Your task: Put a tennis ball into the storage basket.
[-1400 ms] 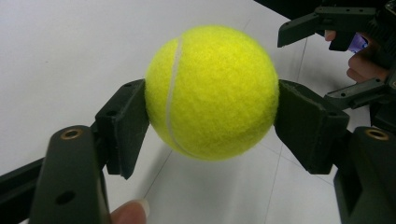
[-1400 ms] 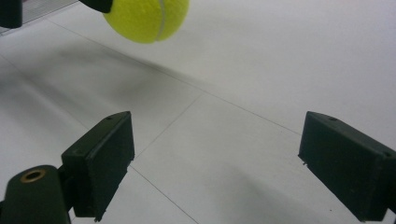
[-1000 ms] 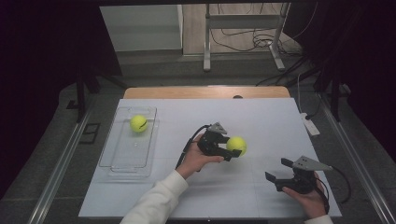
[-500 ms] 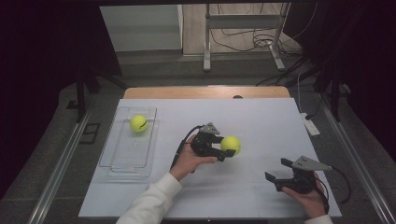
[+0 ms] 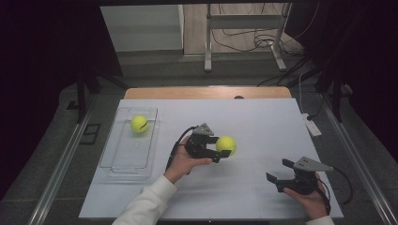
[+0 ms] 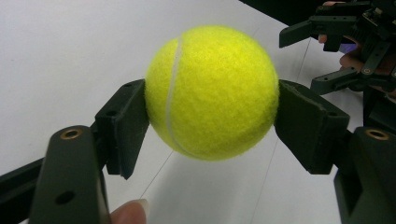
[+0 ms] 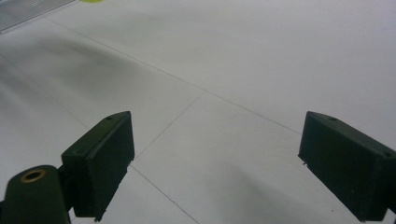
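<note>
White tabletop (image 5: 263, 122) with thin seam lines, wooden edge at the far side. Room around it is dark; a metal stand (image 5: 244, 42) and loose cables sit on the floor beyond, rails run along both table sides.

Clear plastic tray (image 5: 115, 161) sits on the left part of the table, with a second tennis ball (image 5: 139, 123) in its far end. White power strip (image 5: 311, 125) near the right edge. Nothing lies between the held ball and the tray.

Left gripper (image 5: 220, 152) pinches a yellow tennis ball (image 5: 226, 145) above the middle of the table; in the left gripper view the pads press on both sides of the ball (image 6: 212, 91), white seam facing the camera, clear of the surface. Right gripper (image 5: 281, 174) rests near the right front of the table, jaws spread, nothing between them (image 7: 215, 158).

Versus a second ago: left gripper and ball have shifted toward the tray side, grip unchanged. Right gripper, tray and tray ball have not moved.
</note>
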`<state>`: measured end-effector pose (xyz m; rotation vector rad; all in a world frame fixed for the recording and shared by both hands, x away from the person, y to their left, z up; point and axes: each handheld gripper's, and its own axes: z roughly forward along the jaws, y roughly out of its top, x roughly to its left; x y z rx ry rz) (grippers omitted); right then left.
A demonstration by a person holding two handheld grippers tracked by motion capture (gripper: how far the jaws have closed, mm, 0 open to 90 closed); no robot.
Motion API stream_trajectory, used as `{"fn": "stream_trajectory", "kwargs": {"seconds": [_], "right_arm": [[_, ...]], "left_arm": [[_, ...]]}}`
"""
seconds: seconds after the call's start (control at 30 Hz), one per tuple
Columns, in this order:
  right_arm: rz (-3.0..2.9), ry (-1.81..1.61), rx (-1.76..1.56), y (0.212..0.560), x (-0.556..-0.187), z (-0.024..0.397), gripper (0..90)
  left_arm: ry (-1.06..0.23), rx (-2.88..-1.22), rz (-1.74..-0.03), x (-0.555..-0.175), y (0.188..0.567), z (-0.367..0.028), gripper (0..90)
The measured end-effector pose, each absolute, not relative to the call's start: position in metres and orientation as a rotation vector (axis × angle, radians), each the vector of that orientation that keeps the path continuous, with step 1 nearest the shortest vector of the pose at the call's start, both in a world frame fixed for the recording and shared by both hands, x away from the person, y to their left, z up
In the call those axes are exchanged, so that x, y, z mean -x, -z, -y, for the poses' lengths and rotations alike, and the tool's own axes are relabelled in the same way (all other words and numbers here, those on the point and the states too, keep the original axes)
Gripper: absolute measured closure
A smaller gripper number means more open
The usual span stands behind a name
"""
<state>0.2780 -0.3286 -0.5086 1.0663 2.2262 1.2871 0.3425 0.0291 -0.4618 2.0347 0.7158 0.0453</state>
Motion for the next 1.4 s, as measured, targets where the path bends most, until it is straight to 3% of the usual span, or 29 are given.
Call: {"fn": "stream_trajectory", "kwargs": {"seconds": [1.4], "right_arm": [[-2.223, -1.29, -1.065, 0.508, -0.277, 0.329, 10.7]], "left_arm": [[-0.132, -1.968, -0.763, -0.339, 0.447, -0.07, 29.2]]}}
